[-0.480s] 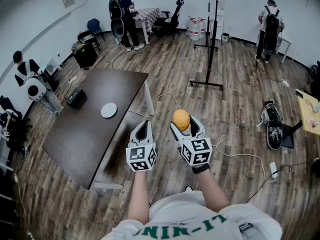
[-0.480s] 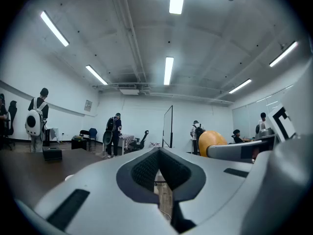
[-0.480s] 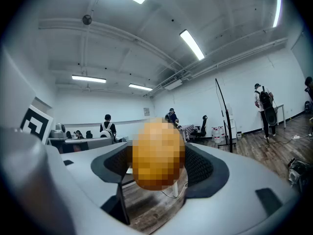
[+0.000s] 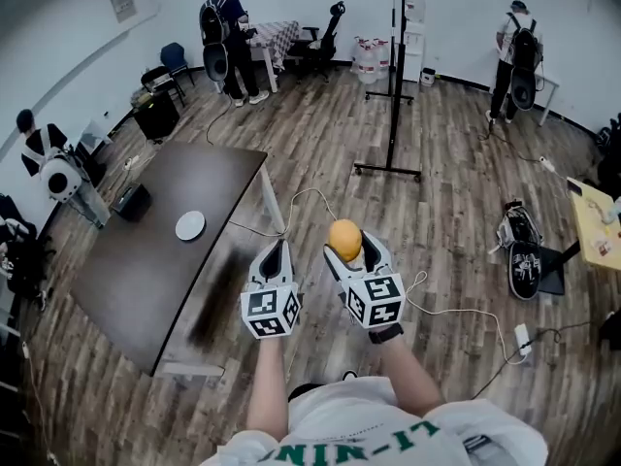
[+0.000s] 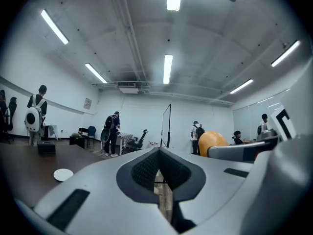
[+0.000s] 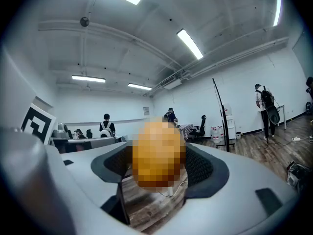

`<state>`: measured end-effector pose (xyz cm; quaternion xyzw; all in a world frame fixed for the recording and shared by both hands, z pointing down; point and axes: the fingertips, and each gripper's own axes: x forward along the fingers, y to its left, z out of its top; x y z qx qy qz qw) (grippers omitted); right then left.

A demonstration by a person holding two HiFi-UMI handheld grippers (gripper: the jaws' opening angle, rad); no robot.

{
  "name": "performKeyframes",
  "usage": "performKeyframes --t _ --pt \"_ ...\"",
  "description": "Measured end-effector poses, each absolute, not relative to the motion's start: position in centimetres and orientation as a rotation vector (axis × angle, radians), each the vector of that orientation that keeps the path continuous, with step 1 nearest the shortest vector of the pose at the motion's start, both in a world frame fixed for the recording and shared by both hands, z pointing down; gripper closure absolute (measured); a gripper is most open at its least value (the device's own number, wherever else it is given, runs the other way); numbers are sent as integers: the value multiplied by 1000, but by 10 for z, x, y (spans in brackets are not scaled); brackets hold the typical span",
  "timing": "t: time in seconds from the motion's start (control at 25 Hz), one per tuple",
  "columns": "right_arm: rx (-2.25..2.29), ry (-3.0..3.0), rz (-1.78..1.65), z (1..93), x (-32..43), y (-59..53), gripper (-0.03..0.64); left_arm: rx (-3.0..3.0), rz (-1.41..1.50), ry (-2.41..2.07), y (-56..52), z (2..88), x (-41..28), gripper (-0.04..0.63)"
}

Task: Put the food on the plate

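Observation:
A round orange piece of food is clamped between the jaws of my right gripper, held in the air over the wooden floor. It fills the middle of the right gripper view as the food, with the right gripper shut on it. To its left my left gripper hangs at the same height, jaws together and nothing between them; in its own view the left gripper shows only a thin slit. The white plate lies on the dark table, ahead and to the left of both grippers; the left gripper view also catches the plate.
A black box sits on the table's far end. A tall stand rises ahead, with a white cable on the floor near the table. A bag and a yellow table are to the right. People stand along the walls.
In the head view the table and plate have slid left and a little down. Both grippers keep their pose, and the orange food stays in the right one.

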<state>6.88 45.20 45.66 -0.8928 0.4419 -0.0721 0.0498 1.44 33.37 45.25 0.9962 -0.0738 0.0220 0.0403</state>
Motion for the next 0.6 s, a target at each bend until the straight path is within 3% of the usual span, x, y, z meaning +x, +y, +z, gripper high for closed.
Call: performKeyframes --t 0.6 --pt "-2593 1431 -362 488 96 394 275 2979 135 -297 287 484 54 584"
